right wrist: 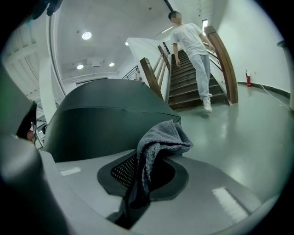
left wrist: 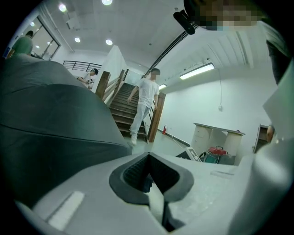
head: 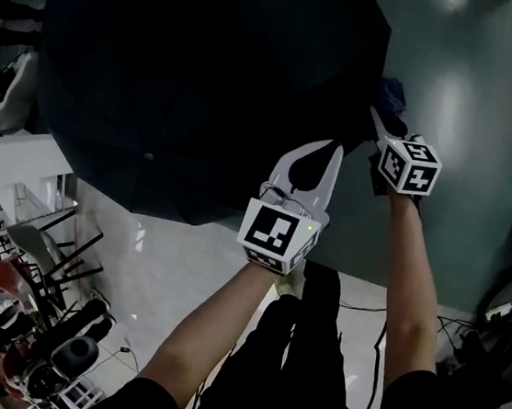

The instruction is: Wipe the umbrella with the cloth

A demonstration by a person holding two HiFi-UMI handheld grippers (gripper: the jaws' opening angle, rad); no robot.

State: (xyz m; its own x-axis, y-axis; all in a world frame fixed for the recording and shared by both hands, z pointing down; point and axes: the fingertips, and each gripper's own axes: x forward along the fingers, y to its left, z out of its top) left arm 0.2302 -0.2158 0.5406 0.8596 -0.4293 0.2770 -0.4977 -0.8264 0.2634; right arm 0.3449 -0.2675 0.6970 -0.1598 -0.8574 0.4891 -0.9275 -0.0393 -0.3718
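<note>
Left gripper (head: 335, 147): closest to the head camera, low centre of the frame, jaws together at the tips. Its own view shows only the open hollow behind the tips, with nothing clearly clamped there. The tips lie at the near edge of the umbrella (head: 189, 70). Right gripper (head: 377, 121): just beside the left one, on its right and slightly further out, jaws clamped on the cloth (right wrist: 158, 137). The cloth is grey towelling; it runs down through the jaw gap and bunches above the tips, next to the canopy's right edge. Umbrella is open, dark, and fills the upper left of the head view, with the canopy's outer face turned up toward that camera. In both gripper views it reads as a dome rising beyond the jaws. Shaft and handle are hidden under the fabric, so the long axis cannot be traced directly. Count: one umbrella, one cloth, two grippers. Beyond: glossy grey-green floor (head: 468, 132); a staircase (right wrist: 188, 87) with one person (right wrist: 195, 50) in white on it.
</note>
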